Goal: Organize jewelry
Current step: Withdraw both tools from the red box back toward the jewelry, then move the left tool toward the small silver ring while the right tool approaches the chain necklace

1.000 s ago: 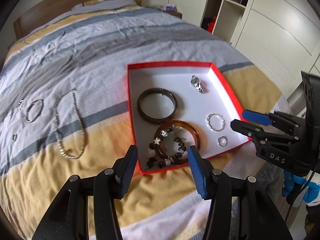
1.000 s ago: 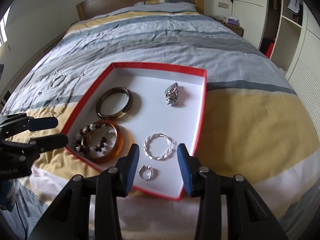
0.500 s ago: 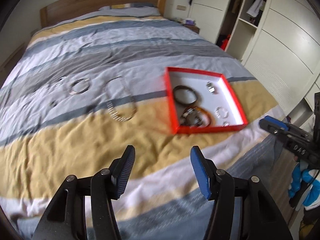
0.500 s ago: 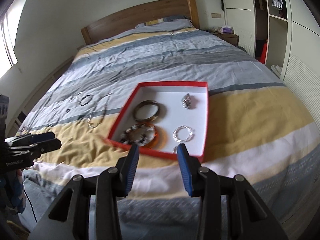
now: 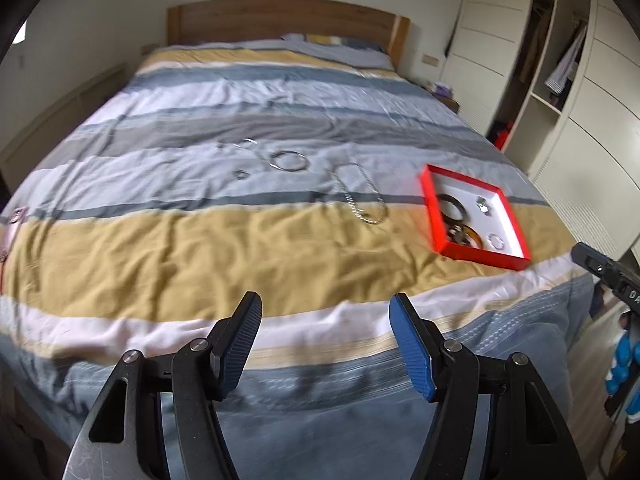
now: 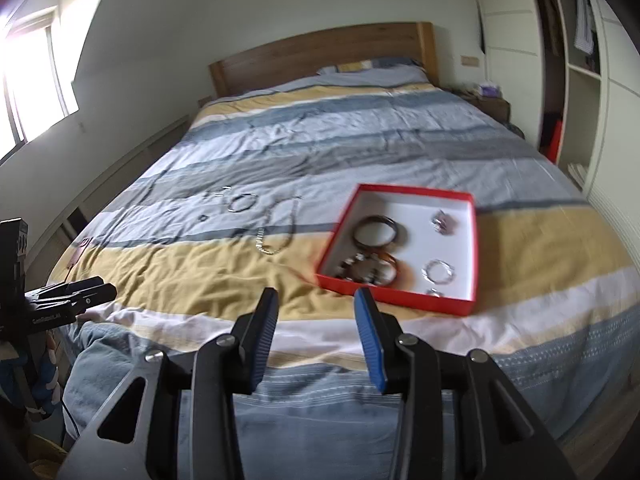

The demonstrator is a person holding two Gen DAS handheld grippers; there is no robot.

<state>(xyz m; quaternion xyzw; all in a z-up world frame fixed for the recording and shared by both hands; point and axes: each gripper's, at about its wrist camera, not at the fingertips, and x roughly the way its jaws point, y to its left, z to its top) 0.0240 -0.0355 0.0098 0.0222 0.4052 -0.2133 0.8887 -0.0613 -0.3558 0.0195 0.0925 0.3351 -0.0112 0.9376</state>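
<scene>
A red box (image 5: 482, 255) (image 6: 400, 300) with a white inside lies on the striped bedspread near the foot of the bed. It holds a dark bangle (image 6: 376, 232), an amber bangle with a beaded bracelet (image 6: 370, 270), a silver twisted ring (image 6: 439, 271) and a silver clump (image 6: 443, 222). A chain necklace (image 5: 362, 196) (image 6: 278, 226), a silver hoop (image 5: 289, 160) (image 6: 242, 203) and small rings lie loose on the bed to the left of the box. My left gripper (image 5: 326, 338) and right gripper (image 6: 316, 330) are open, empty, and held back beyond the bed's foot.
The wooden headboard (image 6: 320, 54) is at the far end. White wardrobes and open shelves (image 5: 560, 80) stand to the right, a window (image 6: 28, 80) to the left. A small pink item (image 5: 16, 216) lies at the bed's left edge.
Both grippers have pulled far back and up from the box, and the whole bed is in view. The left view has swung left. Both stay open and empty.
</scene>
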